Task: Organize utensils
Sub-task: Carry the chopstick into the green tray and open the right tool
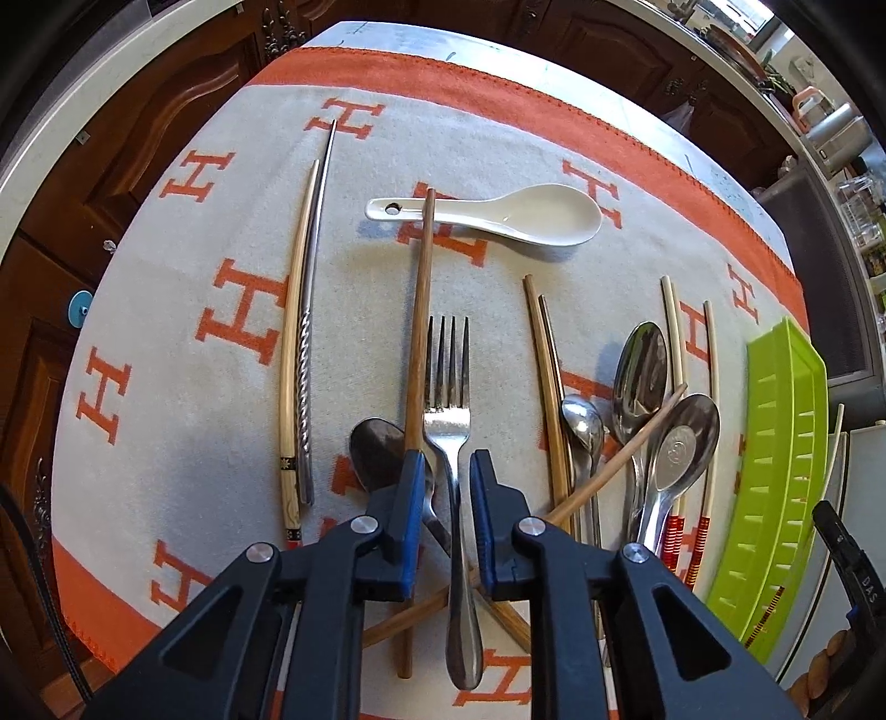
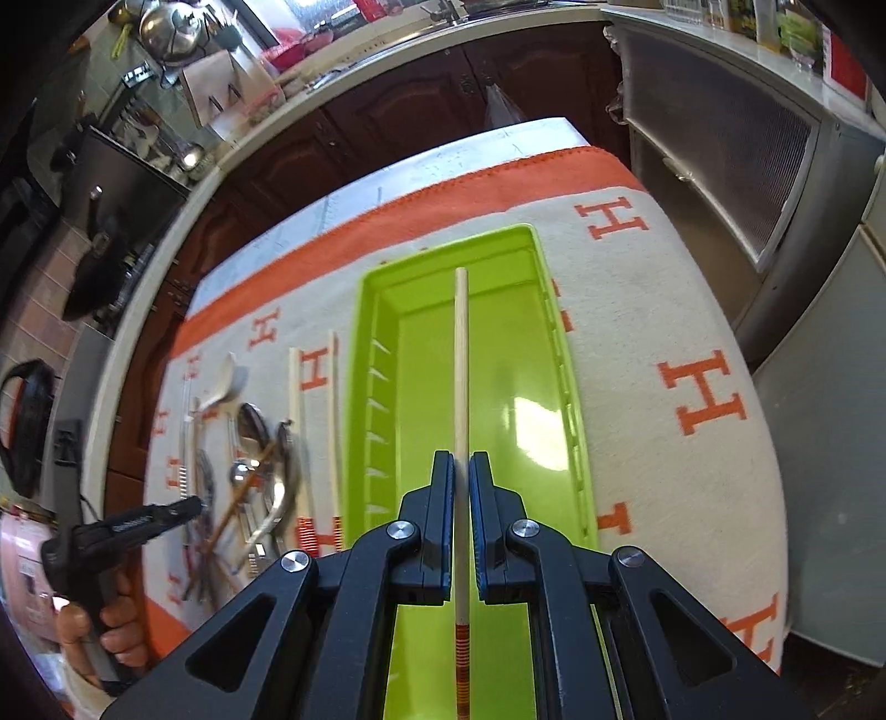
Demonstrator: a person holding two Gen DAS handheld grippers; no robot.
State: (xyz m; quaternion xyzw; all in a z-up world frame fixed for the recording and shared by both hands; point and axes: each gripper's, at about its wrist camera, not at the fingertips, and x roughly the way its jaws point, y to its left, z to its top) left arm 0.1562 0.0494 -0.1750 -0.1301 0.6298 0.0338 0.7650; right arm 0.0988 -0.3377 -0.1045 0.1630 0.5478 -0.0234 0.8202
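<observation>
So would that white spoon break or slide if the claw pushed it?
The white spoon looks like glazed ceramic, so it is probably hard, slippery and chippable. A brown chopstick lies across its handle, so a push would likely shift that too.

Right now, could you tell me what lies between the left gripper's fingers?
In the left wrist view, the left gripper is open, and the metal fork lies on the cloth between its fingers.

Kitchen. Dark wood cabinets [image 1: 166, 127] behind, pale counter [image 2: 387, 47] above; daylight from window [image 1: 761, 16] upper right.
</observation>
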